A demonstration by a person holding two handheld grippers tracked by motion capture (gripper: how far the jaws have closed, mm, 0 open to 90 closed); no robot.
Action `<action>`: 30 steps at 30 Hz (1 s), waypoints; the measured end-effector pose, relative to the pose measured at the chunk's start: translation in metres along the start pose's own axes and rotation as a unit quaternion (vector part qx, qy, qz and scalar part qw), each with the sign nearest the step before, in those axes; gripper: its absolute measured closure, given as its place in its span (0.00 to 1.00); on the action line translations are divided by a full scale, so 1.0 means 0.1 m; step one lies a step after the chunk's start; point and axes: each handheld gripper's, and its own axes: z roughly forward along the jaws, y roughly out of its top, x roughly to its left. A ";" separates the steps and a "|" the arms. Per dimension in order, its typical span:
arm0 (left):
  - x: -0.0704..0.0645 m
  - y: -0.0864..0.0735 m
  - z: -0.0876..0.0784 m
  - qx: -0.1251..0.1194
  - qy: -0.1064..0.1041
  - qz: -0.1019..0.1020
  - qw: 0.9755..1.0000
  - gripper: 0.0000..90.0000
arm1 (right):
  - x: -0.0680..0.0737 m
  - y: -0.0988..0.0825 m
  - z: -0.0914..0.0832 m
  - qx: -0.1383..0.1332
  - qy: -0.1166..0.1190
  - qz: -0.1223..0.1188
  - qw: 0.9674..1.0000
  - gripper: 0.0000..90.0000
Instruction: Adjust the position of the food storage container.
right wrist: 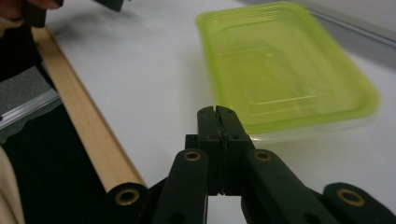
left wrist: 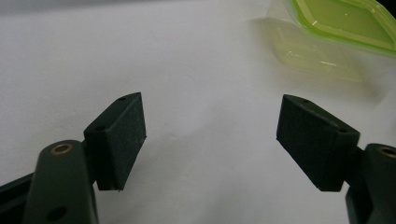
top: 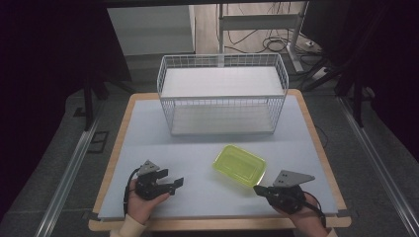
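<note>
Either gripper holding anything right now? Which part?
Nothing held. Left gripper is open over bare table; right gripper is shut on nothing, just short of the green container.

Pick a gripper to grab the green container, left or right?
Left, probably. The left gripper is open, facing the green container. The right gripper sits closer, but its jaws are shut.

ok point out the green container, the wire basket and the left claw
green container (top: 239, 165), high view, middle of its lid
wire basket (top: 222, 116), high view, front mesh wall
left claw (left wrist: 210, 140), left gripper view, midway between its open tips
</note>
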 end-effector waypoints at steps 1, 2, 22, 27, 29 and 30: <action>0.00 0.00 0.00 0.000 0.000 0.001 1.000 0.26 | 0.04 0.00 0.03 0.004 0.002 -0.005 1.000 1.00; 0.00 0.00 0.00 0.000 0.000 0.001 1.000 0.26 | 0.07 -0.01 0.06 0.009 0.004 -0.009 1.000 1.00; 0.00 0.00 0.00 0.000 -0.002 0.006 1.000 0.26 | 0.02 -0.18 0.43 0.049 -0.053 -0.037 0.997 1.00; -0.01 0.00 0.01 0.003 -0.003 0.007 1.000 0.26 | -0.02 -0.19 0.45 0.041 -0.063 -0.027 0.997 1.00; -0.01 0.00 0.01 0.003 -0.003 0.007 1.000 0.26 | -0.04 -0.19 0.45 0.043 -0.062 -0.023 0.997 1.00; -0.01 0.00 0.00 0.002 -0.003 0.007 1.000 0.26 | -0.05 -0.19 0.45 0.042 -0.065 -0.021 0.997 1.00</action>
